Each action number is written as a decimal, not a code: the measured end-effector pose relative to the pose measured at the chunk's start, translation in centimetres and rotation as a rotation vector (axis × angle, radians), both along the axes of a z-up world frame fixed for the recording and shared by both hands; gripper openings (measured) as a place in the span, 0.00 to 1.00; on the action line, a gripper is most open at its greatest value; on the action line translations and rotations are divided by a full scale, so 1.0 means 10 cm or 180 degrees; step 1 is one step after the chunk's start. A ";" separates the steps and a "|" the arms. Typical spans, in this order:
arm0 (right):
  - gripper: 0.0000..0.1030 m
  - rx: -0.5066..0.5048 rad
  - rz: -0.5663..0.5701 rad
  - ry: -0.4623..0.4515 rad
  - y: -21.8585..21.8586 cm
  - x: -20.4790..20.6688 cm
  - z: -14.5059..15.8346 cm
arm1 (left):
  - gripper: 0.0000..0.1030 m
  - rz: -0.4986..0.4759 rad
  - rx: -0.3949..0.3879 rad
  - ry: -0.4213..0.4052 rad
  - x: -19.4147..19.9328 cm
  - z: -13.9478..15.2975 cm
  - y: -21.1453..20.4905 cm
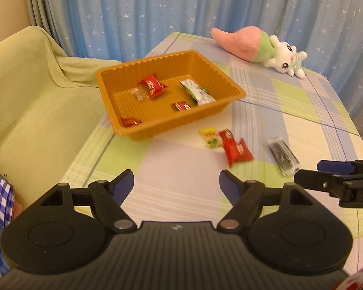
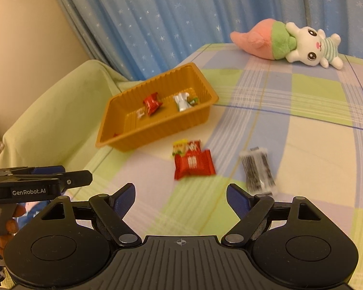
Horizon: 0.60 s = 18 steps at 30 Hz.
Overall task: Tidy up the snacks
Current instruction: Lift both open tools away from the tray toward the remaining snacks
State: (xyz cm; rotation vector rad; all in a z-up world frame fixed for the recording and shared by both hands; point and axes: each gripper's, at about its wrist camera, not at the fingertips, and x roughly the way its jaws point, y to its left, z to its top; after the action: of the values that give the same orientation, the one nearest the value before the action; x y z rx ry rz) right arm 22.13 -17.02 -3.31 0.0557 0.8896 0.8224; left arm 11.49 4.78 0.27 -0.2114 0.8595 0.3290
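A tray [image 2: 123, 133] is set on the table [image 2: 302, 145], ahead and left of the right gripper [image 2: 180, 199]; several snack packets [image 1: 152, 85] are held in it. Straight ahead of the right claw, nearer than the tray, a small packet [image 2: 180, 146] lies touching a larger wrapper [image 2: 193, 165], with a striped packet [image 2: 257, 171] just to their right. Far ahead and right, a plush toy [image 2: 290, 42] lies at the table's back edge.

In the right wrist view, the near wall of the ribbed orange plastic tray [image 2: 142, 133] hides all but a red sliver of a wrapper [image 2: 115, 134] in its corner. The print on the black-striped clear packet [image 2: 257, 171] is smeared, perhaps by motion. The left tool [image 2: 60, 177] is cut off by the picture's edge.
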 end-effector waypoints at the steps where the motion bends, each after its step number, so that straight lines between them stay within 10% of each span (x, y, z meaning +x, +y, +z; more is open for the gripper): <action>1: 0.80 -0.0017 0.0012 -0.0007 -0.04 -0.04 0.00 | 0.74 0.0001 -0.0001 0.0000 -0.02 0.00 -0.05; 18: 0.80 -0.0242 0.0096 -0.0056 -0.65 -0.37 -0.08 | 0.75 0.0015 -0.0034 0.0012 -0.28 -0.09 -0.71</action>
State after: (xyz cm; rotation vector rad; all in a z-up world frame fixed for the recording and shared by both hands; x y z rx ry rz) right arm 18.38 -23.49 -4.07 -0.0314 0.9062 0.8154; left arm 8.70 -2.36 -0.67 -0.2227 0.8648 0.3294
